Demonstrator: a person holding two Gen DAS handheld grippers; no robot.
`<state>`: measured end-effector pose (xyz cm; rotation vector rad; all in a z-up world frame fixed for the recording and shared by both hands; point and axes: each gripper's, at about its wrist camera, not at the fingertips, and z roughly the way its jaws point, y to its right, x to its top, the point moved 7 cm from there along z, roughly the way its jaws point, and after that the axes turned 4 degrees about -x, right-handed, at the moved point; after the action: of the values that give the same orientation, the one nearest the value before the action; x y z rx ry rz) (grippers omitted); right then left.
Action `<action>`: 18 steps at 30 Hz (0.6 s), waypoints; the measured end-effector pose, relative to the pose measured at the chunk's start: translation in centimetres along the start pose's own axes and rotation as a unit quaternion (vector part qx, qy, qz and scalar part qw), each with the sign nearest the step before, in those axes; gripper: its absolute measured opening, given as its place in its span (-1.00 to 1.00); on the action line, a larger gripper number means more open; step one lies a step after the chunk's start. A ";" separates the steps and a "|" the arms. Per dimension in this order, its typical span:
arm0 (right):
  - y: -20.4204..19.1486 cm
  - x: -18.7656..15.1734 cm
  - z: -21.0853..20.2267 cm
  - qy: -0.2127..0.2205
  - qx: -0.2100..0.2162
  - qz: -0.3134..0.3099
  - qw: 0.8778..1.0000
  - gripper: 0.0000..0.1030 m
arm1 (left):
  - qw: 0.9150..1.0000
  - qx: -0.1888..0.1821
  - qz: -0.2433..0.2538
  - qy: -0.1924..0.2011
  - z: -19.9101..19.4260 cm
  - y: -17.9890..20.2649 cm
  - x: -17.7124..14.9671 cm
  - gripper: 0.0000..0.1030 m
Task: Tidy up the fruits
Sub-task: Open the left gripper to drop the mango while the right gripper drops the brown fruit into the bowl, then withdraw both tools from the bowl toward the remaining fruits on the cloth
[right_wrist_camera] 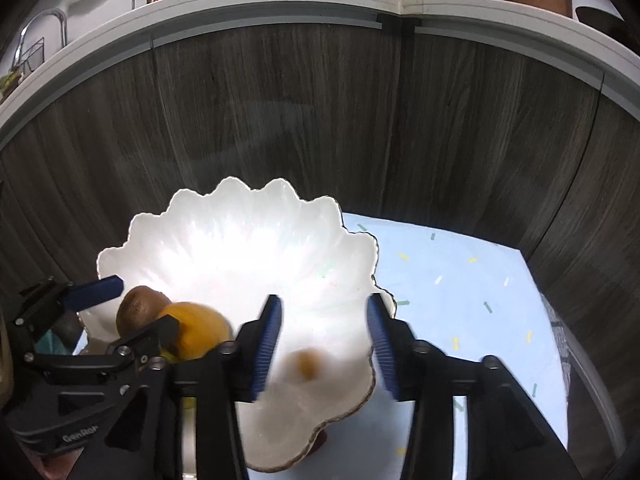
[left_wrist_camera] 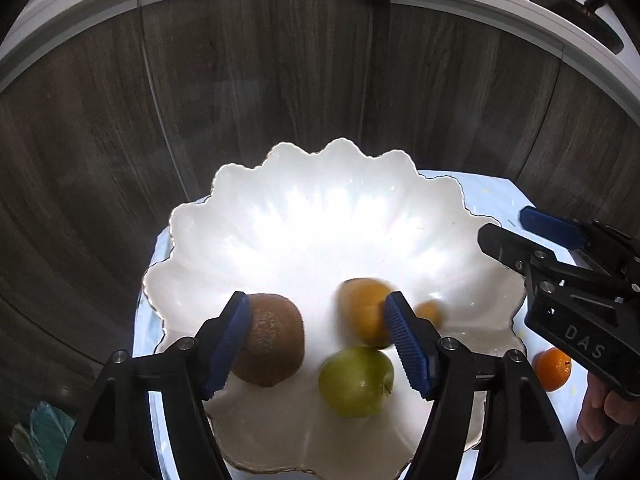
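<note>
Both tools hang over the white scalloped bowl, which stands on a pale blue cloth in front of dark wood cabinet doors; the step in hand looks like the letting-go of fruit into that bowl. The left gripper has its blue pads apart; the kiwi lies in the bowl just beside its left pad, perhaps brushing it, but it is not squeezed from both sides. An orange, blurred as if rolling, sits in the bowl behind the other pad, a green apple lies at the bowl's near side between the pads, and a small orange-brown fruit shows blurred toward the bowl's right side. The right gripper is also spread, with nothing pressed between its pads; that same small fruit lies blurred in the bowl below the gap. One tangerine is not yet in; it rests on the cloth just outside the bowl's right edge, under the right tool's body. By my judgement most of the sorting is done; the next move calls for lifting the right tool clear of the rim, bringing its open pads down either side of the tangerine, and closing gently, since a round fruit may roll off the cloth.
</note>
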<state>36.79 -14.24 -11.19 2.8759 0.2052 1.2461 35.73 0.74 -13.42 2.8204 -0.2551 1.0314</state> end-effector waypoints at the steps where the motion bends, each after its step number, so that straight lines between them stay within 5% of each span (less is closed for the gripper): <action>1: 0.0 0.0 -0.1 0.002 -0.001 0.001 1.000 0.11 | 1.000 0.002 -0.001 0.000 -0.1 -0.1 -0.1 0.41; 7: 0.1 0.3 -1.2 0.018 -0.009 0.002 1.000 0.50 | 1.000 0.018 -0.004 0.012 -1.3 -0.4 -0.2 0.69; 18: 0.4 1.1 -3.7 0.038 -0.011 0.014 0.999 0.61 | 0.999 0.036 -0.006 0.037 -4.0 -0.2 0.2 0.88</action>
<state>34.87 -14.66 -7.82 2.8255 0.1512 1.3534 33.37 1.64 -10.27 2.8357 -0.1967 1.1632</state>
